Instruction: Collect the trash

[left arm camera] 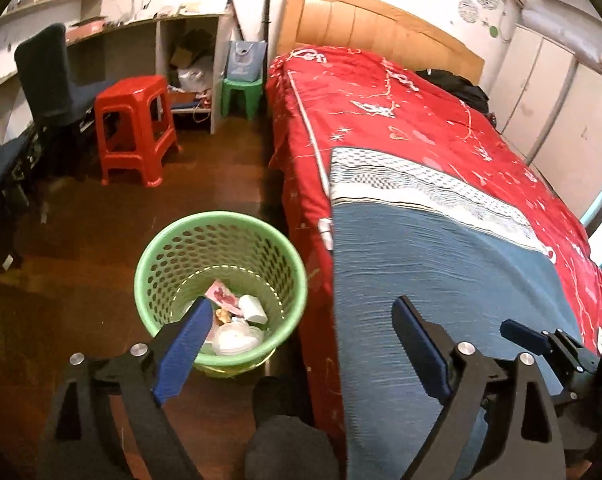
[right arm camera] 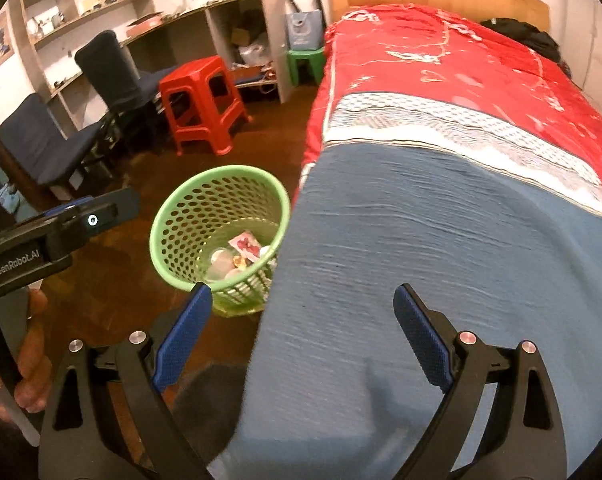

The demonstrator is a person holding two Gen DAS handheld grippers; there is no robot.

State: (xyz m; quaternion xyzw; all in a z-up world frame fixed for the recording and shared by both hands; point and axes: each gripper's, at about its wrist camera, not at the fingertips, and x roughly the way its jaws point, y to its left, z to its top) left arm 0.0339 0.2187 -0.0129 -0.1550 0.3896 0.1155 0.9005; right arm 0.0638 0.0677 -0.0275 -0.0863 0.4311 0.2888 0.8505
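A green perforated waste basket point(left arm camera: 163, 248) point(right arm camera: 169, 208) stands on the brown floor beside the bed. Inside it lie a pink wrapper point(left arm camera: 221, 294) point(right arm camera: 245, 245), a small white cup point(left arm camera: 253, 308) and a clear plastic lid point(left arm camera: 237, 338). My left gripper point(left arm camera: 301, 308) hangs open above the basket's right rim and the bed's edge, with nothing between its blue pads. My right gripper point(right arm camera: 303, 292) is also open and holds nothing, over the blue blanket point(right arm camera: 441, 260) just right of the basket. One of the right gripper's fingers point(left arm camera: 525, 334) shows at the right of the left wrist view.
The bed with a red cover point(left arm camera: 401, 112) fills the right side. A red stool point(left arm camera: 135, 128), a green stool point(left arm camera: 241, 94) and dark chairs point(left arm camera: 49, 76) stand by the desk shelving at the back left. A hand point(right arm camera: 31, 340) grips the left tool's handle.
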